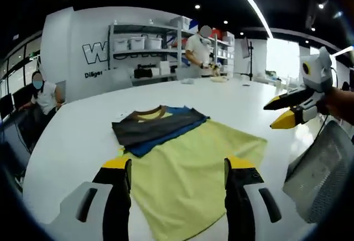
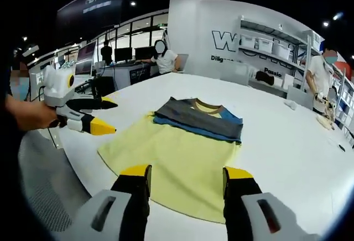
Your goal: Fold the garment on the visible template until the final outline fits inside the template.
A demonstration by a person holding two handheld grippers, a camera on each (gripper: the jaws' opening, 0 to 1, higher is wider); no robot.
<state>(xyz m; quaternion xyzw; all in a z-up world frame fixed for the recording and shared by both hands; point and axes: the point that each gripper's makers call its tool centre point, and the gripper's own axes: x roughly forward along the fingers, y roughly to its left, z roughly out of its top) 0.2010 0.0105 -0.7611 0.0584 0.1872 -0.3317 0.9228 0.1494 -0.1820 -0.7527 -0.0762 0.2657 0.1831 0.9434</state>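
A T-shirt [image 1: 188,163] lies flat on the white table [image 1: 72,141]. Its body is yellow; the far end is grey and blue with a brown collar. My left gripper [image 1: 177,163] hovers over the shirt's near hem, open, with nothing between the jaws. My right gripper [image 1: 269,116] comes in from the right, above the table beside the shirt, jaws apart. In the right gripper view the shirt [image 2: 177,158] lies ahead of my open right gripper [image 2: 187,170], and the left gripper [image 2: 114,118], held by a hand, hangs open off the shirt's left edge.
A grey mesh chair back [image 1: 321,174] stands at the table's edge, seen also as mesh [image 2: 44,197] at lower left. Shelves with white bins [image 1: 138,45] line the back wall. A person [image 1: 199,50] stands there; another person [image 1: 41,92] sits left.
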